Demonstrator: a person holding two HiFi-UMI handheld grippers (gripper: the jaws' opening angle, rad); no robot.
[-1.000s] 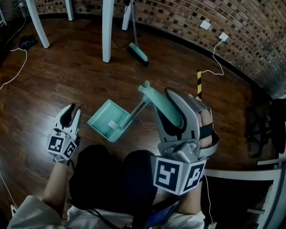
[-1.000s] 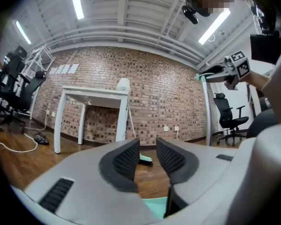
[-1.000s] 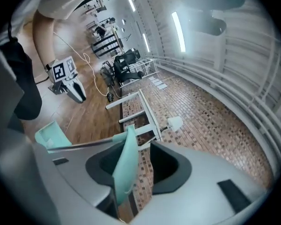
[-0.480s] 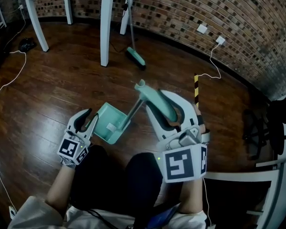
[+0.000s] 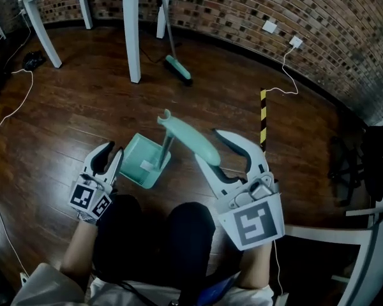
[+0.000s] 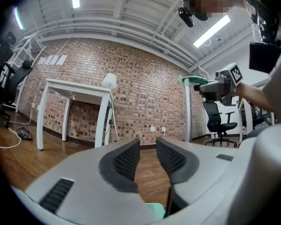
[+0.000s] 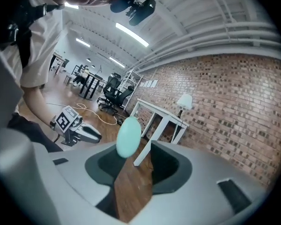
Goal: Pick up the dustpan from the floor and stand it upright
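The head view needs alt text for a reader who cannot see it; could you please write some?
Seen from above, a teal dustpan rests on a dark wooden floor, its long handle raised to the open jaws of the right gripper. The left gripper, open and empty, is beside it; a white table, a broom and a brick wall lie beyond.

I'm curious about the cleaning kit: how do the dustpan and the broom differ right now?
The dustpan is close by, handle tilted up; the broom stands farther off beside the table. The dustpan's handle is short and thick; the broom's is long and thin. Both are partly teal.
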